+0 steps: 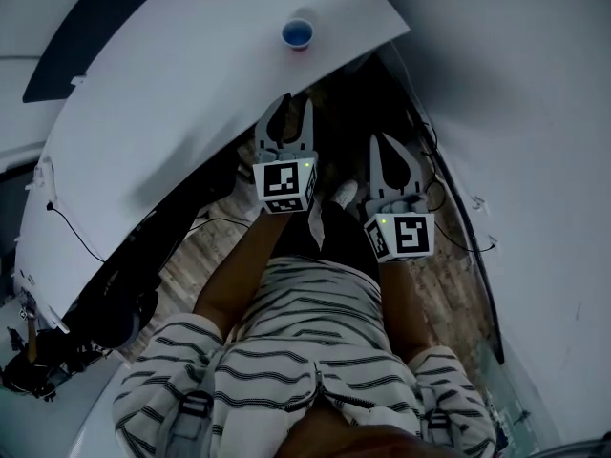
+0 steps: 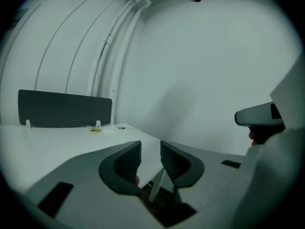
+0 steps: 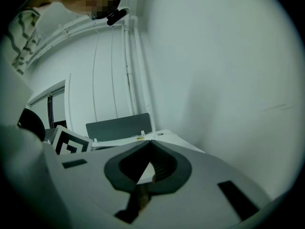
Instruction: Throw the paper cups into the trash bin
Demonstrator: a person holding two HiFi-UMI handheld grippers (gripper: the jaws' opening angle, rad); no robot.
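One paper cup [image 1: 298, 34] with a blue inside stands on the white table [image 1: 172, 93], near its far edge. My left gripper [image 1: 296, 104] hovers off the table's near edge, short of the cup, with its jaws a little apart and nothing between them [image 2: 150, 145]. To its right and lower, over the floor, my right gripper [image 1: 385, 141] has its tips together and is empty [image 3: 151, 143]. No trash bin shows in any view.
A dark divider panel [image 2: 64, 109] stands at the table's far end. Cables [image 1: 205, 225] and a dark wooden floor [image 1: 449, 294] lie below between the table and a white wall [image 1: 535, 113]. The person's striped shorts [image 1: 315, 342] fill the lower part of the head view.
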